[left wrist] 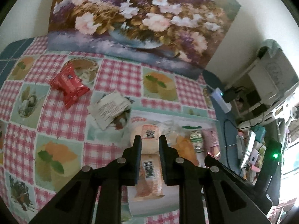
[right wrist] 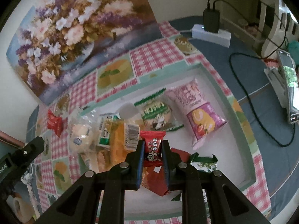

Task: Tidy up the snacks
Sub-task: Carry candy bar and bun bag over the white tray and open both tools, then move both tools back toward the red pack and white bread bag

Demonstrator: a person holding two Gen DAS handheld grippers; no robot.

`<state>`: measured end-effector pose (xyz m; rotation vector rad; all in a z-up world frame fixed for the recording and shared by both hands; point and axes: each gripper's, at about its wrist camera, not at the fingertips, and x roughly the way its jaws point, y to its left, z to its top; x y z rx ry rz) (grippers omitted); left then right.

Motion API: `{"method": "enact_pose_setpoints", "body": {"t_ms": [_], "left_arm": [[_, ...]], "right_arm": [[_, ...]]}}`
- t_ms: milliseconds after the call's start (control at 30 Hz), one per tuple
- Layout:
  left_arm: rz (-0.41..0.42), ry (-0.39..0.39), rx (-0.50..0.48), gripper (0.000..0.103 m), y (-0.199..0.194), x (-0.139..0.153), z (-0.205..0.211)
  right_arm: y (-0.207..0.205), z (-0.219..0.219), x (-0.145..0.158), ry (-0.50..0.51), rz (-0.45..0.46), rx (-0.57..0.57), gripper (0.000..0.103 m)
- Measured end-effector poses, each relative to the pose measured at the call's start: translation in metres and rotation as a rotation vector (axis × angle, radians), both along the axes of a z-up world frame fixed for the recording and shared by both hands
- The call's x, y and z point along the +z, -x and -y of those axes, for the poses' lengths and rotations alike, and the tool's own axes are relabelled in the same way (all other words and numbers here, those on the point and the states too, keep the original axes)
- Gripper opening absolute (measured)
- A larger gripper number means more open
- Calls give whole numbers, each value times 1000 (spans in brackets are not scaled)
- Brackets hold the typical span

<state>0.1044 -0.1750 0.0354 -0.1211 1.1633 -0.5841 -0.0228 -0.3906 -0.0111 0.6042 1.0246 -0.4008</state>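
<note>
My right gripper [right wrist: 153, 142] is shut on a small red candy packet [right wrist: 152, 147], held above a white tray [right wrist: 241, 112] with a pale green rim. Lying in the tray are a pink packet [right wrist: 198, 112], a round green-and-white one [right wrist: 157, 113], an orange one [right wrist: 119, 145], a bagged bun [right wrist: 80, 134] and red wrappers [right wrist: 158, 181]. My left gripper [left wrist: 149, 141] hovers shut over the tray's left end. Below its narrow gap I see the bun [left wrist: 147, 140] and a peach packet [left wrist: 151, 169]. A red packet [left wrist: 69, 85] and a white packet [left wrist: 110, 108] lie on the checked cloth outside the tray.
A flower painting [left wrist: 130, 18] leans on the wall behind the table. At the far right corner sits a white power strip [right wrist: 211, 31] with a black charger, and its cable [right wrist: 252, 100] loops over the blue cloth. A phone on a stand [right wrist: 287, 93] is at the right edge.
</note>
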Motion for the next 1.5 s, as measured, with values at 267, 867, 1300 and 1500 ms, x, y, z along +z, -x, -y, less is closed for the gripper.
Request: {"method": "enact_pose_setpoints", "body": {"t_ms": [267,867,1300,1500], "left_arm": [[-17,-42,42,49,-8,-12,-10],[79,-222,89,81,-17,-23,-21],[101,-254,147,92,-25,-29,-38],[118,-254,185,92,-30,-28,-51]], "right_arm": [[1,5,-3,14,-30,-26,20],[-6,-3,5,87,-17,-2,73],[-14,-20,14,161,20,51,103],[-18,-30,18,184,41,77,103]]}}
